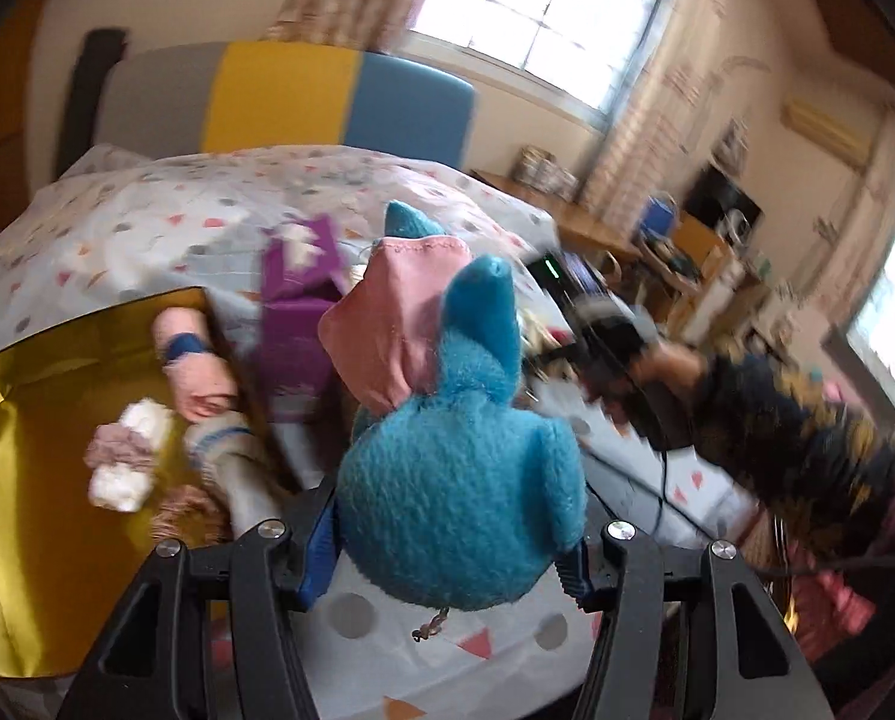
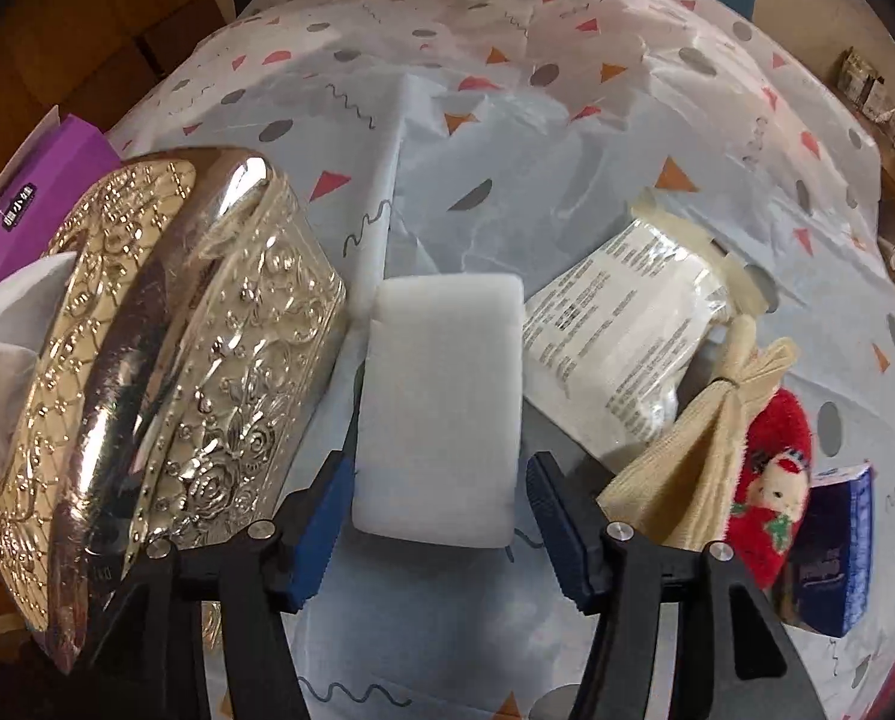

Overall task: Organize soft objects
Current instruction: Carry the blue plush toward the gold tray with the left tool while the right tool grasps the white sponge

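My left gripper (image 1: 447, 546) is shut on a blue plush toy (image 1: 459, 480) with a pink hood, held above the patterned bed sheet. To its left a gold box (image 1: 45, 420) holds rolled socks (image 1: 198, 372) and other small soft items. In the right wrist view, my right gripper (image 2: 441, 516) is around a white sponge block (image 2: 441, 408) that lies on the sheet; its left pad touches the sponge, the right pad stands slightly off it. Right of it lie a beige cloth (image 2: 693, 450) and a red plush (image 2: 774, 480).
An embossed silver box (image 2: 165, 384) stands left of the sponge, with a purple tissue box (image 2: 45, 192) behind it. A clear plastic packet (image 2: 621, 324) and a dark blue tissue pack (image 2: 837, 552) lie on the right. The other arm (image 1: 747, 420) shows at the right in the left wrist view.
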The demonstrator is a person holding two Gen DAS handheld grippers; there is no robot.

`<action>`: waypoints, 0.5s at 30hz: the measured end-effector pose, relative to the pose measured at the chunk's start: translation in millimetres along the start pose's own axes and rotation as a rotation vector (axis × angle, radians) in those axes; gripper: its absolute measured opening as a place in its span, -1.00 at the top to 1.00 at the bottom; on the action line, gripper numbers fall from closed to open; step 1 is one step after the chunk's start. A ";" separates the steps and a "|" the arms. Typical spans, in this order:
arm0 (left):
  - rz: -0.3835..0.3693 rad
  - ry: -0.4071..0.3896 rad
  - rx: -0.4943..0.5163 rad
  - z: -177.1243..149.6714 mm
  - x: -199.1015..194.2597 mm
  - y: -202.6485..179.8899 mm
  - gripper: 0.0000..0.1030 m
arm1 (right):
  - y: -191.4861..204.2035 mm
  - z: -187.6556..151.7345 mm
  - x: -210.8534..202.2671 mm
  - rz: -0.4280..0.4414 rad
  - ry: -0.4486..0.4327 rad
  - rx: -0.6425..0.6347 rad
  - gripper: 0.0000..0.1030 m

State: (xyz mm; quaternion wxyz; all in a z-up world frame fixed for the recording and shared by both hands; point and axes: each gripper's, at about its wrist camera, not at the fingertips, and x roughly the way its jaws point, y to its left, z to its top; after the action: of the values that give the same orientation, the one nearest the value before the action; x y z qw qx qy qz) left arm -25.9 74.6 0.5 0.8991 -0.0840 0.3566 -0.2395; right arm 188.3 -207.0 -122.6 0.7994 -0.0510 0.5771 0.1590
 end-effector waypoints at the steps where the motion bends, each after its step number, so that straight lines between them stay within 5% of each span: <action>1: 0.025 -0.019 -0.031 4.9 -4.4 11.1 -0.15 | -1.6 -0.2 5.4 0.004 0.006 0.007 -0.17; 4: 0.102 -0.058 -0.137 19.1 -14.5 49.9 -0.15 | -6.6 -1.4 8.8 0.003 -0.041 0.031 -0.15; 6: 0.180 -0.071 -0.201 28.4 -16.7 76.2 -0.15 | -6.9 -1.9 8.9 -0.063 -0.056 0.034 0.31; 9: 0.247 -0.066 -0.314 38.7 -12.0 114.2 -0.15 | -17.2 -5.3 5.3 -0.062 -0.084 0.065 0.59; 15: 0.294 0.020 -0.459 47.2 27.0 159.1 -0.15 | -44.6 -12.9 0.0 0.059 -0.143 0.176 0.59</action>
State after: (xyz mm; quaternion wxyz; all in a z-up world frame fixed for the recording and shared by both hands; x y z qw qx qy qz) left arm 82.3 199.0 -32.4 0.8781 -0.2305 0.4188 -0.0201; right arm 190.6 -252.5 -131.4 0.8350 0.0478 0.5314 0.1344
